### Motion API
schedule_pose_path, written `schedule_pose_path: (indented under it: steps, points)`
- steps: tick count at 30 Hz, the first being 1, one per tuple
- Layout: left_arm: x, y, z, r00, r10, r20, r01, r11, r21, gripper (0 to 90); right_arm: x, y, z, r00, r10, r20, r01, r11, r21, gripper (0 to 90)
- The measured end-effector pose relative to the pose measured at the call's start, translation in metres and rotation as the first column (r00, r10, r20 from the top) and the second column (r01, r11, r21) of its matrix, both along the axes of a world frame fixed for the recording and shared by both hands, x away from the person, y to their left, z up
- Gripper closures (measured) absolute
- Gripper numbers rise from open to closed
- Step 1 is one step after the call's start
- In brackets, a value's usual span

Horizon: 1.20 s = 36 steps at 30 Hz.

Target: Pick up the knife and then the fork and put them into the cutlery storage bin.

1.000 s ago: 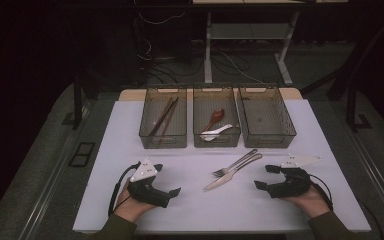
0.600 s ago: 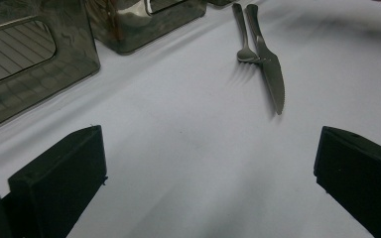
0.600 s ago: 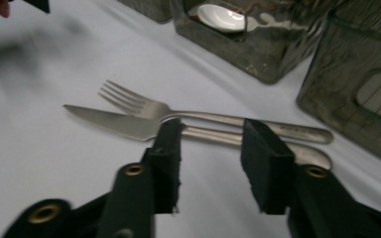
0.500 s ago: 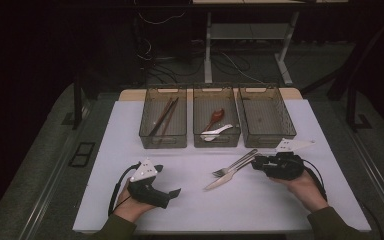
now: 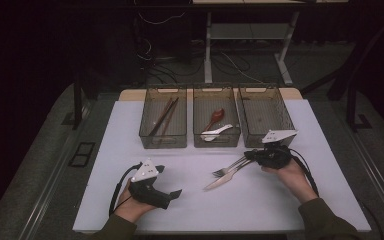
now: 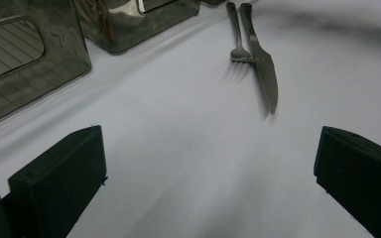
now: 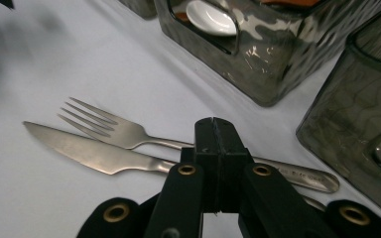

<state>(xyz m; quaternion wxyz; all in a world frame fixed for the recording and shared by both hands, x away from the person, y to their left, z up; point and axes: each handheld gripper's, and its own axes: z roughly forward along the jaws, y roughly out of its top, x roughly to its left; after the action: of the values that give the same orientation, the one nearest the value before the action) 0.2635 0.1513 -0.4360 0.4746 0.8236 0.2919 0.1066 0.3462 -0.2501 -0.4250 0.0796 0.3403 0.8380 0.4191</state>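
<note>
A: What do we have around the cutlery?

B: Three smoky clear bins in a row at twelve o'clock on the white surface [image 5: 130, 125]; the left bin [image 5: 163, 117] holds dark sticks, the middle bin [image 5: 216, 116] a red spoon [image 5: 215, 118] and a white spoon [image 5: 216, 132], and the right bin [image 5: 264, 115] sits just above our right claw [image 5: 250, 155]; between the cutlery and the bins we see only bare surface.

A: And the pieces themselves?

B: A steel fork [image 7: 129, 133] and a steel knife [image 7: 99, 154], plain and shiny, side by side and touching along the handles, near the middle of the surface, toward three o'clock.

A: Which way do they run?

B: In the high view their long axes run from two o'clock down to eight; tines and blade tip point to eight, handles to two, under our right claw.

A: The claws?

B: The right one has just been closing and now stands pressed together above the handles; whether it pinches one we cannot tell; the left claw [image 5: 172, 195] rests at seven o'clock, spread wide, nothing between.
</note>
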Motion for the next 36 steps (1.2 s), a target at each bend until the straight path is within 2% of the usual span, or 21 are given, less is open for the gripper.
schedule_pose_path:
  steps: [5, 10, 17, 26, 32, 36]
  points:
    - [0.000, -0.001, -0.001, 1.0000, -0.007, -0.001, 0.007, 1.0000, 0.003, 0.0, 0.007, 0.007, -0.008, 0.9998, 0.004, -0.021, -0.005, 0.9991, -0.042, 89.2]
    - [0.000, 0.000, -0.001, 1.0000, -0.007, -0.002, 0.007, 1.0000, 0.003, 0.0, 0.012, 0.013, -0.015, 0.9993, 0.012, -0.035, -0.014, 0.9978, -0.064, 89.2]
    - [-0.001, 0.001, -0.001, 1.0000, -0.009, -0.004, 0.009, 0.9999, 0.009, 0.0, 0.013, 0.018, -0.020, 0.9985, 0.025, -0.050, -0.030, 0.9936, -0.109, 89.3]
    - [0.000, -0.001, -0.002, 0.9998, -0.016, -0.008, 0.016, 0.9998, 0.007, 0.0, 0.013, 0.019, -0.021, 0.9978, 0.044, -0.050, -0.050, 0.9911, -0.124, 89.6]
    - [-0.001, -0.001, -0.002, 0.9998, -0.018, -0.009, 0.018, 0.9998, 0.005, 0.0, 0.011, 0.022, -0.022, 0.9946, 0.077, -0.070, -0.086, 0.9874, -0.133, 89.6]
    - [-0.001, 0.000, -0.002, 0.9997, -0.023, -0.011, 0.023, 0.9997, 0.006, 0.0, 0.011, 0.022, -0.022, 0.9940, 0.082, -0.073, -0.091, 0.9861, -0.139, 89.6]
